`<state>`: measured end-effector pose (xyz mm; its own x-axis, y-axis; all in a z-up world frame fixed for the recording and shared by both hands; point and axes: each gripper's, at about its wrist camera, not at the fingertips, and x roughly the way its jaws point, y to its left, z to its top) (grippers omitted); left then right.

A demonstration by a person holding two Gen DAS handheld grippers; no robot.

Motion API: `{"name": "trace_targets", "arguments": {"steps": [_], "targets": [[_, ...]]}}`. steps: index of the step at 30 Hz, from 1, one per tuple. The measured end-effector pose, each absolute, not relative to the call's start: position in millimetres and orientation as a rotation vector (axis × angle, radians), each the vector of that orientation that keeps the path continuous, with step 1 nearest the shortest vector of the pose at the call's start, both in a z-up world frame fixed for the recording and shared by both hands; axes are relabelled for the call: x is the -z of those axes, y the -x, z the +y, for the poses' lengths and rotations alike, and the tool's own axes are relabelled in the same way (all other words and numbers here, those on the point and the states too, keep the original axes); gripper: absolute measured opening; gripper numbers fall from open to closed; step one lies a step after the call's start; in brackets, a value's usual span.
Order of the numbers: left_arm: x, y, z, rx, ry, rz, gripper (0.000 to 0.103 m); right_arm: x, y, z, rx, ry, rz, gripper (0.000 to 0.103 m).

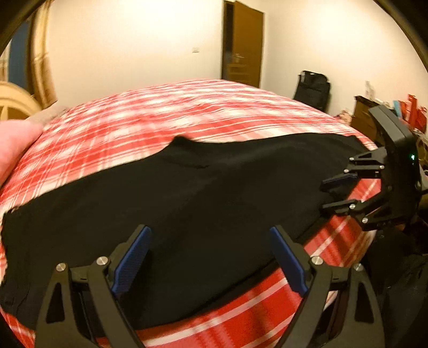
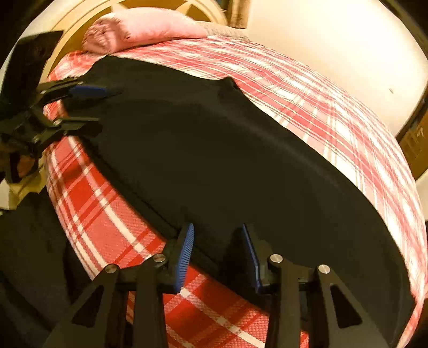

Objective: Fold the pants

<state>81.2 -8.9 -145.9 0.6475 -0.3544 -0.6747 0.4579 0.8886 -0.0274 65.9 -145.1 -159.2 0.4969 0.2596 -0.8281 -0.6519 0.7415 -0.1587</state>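
Observation:
Black pants [image 1: 187,208] lie flat and lengthwise along the near side of a red plaid bed [image 1: 187,112]. My left gripper [image 1: 210,229] hovers over their near edge, wide open, with nothing pinched between its blue pads. In the right wrist view the left gripper [image 2: 88,107] sits at the far left end of the pants [image 2: 214,150], its fingers spread over that end. My right gripper [image 2: 217,227] is at the near hem, partly open; dark fabric shows in the gap but the pads do not press on it. The left wrist view shows the right gripper [image 1: 337,192] at the pants' right end.
A pink pillow [image 2: 139,26] lies at the head of the bed against a pale wooden headboard [image 2: 80,16]. A brown door [image 1: 243,42], a black bag [image 1: 313,88] and cluttered boxes [image 1: 369,115] stand along the far wall. The bed's front edge [image 2: 107,214] drops toward dark clothing below.

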Motion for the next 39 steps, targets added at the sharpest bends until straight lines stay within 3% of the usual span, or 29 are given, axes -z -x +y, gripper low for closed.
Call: {"name": "trace_targets", "arguments": {"steps": [8, 15, 25, 29, 39], "targets": [[152, -82, -1, 0.428, -0.123, 0.737, 0.093, 160, -65, -118, -0.633, 0.556, 0.858, 0.038], [148, -86, 4, 0.374, -0.122, 0.745, 0.093, 161, -61, -111, -0.663, 0.57, 0.861, 0.009], [150, -91, 14, 0.277, -0.149, 0.793, 0.093, 163, -57, -105, -0.662, 0.594, 0.844, 0.009], [153, -92, 13, 0.271, -0.164, 0.803, 0.093, 160, -58, -108, -0.672, 0.549, 0.868, 0.002], [151, -93, 16, 0.267, -0.173, 0.808, 0.093, 159, -47, -107, -0.695, 0.565, 0.884, 0.001]]}}
